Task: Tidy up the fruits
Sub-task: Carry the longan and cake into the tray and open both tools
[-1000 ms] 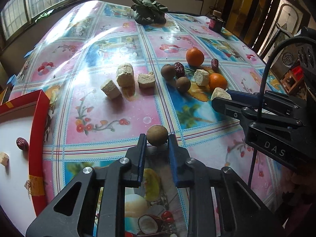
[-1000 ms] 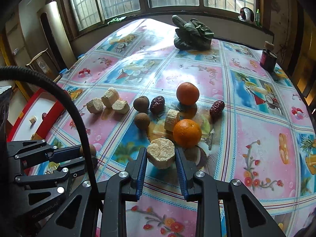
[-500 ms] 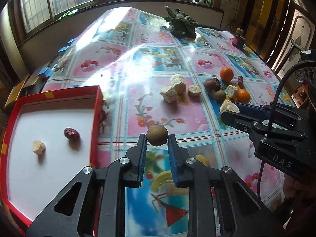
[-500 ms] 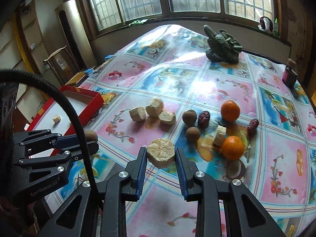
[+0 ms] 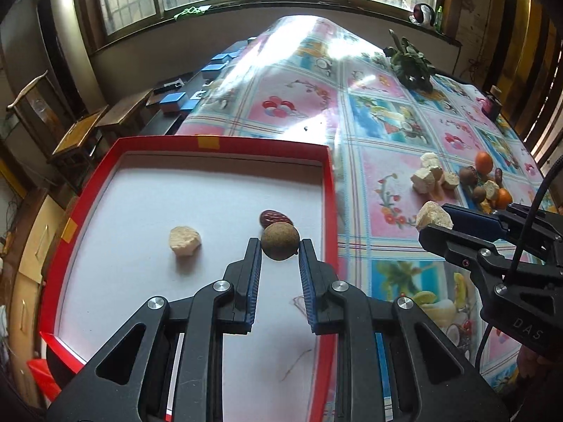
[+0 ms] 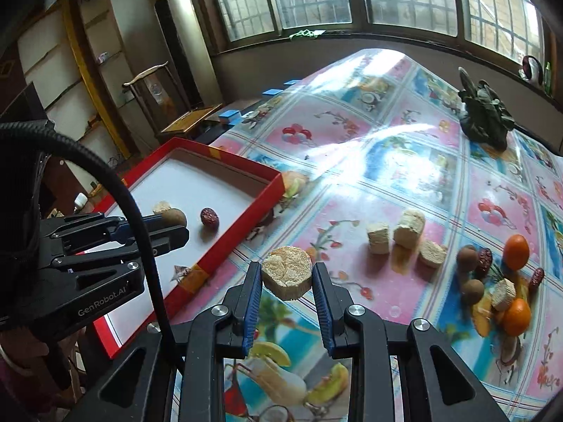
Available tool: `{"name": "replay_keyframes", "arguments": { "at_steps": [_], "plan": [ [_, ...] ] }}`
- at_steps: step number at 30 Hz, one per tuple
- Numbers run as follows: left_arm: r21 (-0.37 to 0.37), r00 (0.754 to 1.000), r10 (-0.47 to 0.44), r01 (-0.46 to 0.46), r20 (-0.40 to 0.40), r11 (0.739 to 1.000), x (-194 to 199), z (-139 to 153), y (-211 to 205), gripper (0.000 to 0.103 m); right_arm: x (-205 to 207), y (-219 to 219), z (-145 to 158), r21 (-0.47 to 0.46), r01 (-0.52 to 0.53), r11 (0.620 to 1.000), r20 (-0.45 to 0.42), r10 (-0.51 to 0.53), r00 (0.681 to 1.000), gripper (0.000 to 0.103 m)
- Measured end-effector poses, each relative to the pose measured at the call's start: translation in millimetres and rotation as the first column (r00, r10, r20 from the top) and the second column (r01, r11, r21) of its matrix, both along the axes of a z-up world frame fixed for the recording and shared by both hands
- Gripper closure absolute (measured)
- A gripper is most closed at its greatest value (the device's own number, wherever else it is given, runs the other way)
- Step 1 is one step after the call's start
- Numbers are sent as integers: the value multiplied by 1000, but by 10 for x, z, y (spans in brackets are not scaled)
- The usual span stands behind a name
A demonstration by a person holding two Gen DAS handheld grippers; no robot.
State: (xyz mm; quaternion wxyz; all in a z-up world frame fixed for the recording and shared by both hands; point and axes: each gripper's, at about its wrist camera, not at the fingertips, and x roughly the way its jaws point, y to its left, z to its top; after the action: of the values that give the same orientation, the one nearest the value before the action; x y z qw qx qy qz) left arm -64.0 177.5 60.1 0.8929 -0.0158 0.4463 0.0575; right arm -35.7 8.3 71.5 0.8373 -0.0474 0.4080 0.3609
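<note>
Left wrist view: round brown fruit [image 5: 280, 241] half-hides the date [image 5: 272, 217] — tray [image 5: 327, 190] cropped.

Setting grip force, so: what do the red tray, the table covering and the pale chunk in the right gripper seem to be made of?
Red tray: likely cardboard, matte white floor, thin folded walls patched with yellow tape. Table covering: glossy plastic or oilcloth, judging by strong window glare over the printed pattern. Pale chunk in the right gripper: rough, crumbly, porous-looking surface; possibly foam or dried food, unclear.
</note>
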Motion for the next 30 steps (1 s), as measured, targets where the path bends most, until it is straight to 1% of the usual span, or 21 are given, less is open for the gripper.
{"name": "replay_keyframes", "arguments": {
  "at_steps": [9, 18, 26, 30],
  "plan": [
    [-3, 996, 85, -85, -13, 996, -111, -70, 412, 82, -54, 540, 30, 8, -106, 994, -6, 106, 994, 75],
    [-18, 988, 154, -154, -32, 988, -159, -163, 738, 82, -134, 1010, -89, -26, -195, 980, -33, 194, 980, 75],
    [-12, 980, 192, -192, -52, 981, -147, -258, 836, 82, -90, 1274, -283, -51, -236, 970, -70, 233, 970, 75],
    [-13, 975, 212, -213, -60, 977, -149, -286, 885, 82, -108, 1355, -354, -62, -245, 968, -61, 241, 969, 75]
  ]
}}
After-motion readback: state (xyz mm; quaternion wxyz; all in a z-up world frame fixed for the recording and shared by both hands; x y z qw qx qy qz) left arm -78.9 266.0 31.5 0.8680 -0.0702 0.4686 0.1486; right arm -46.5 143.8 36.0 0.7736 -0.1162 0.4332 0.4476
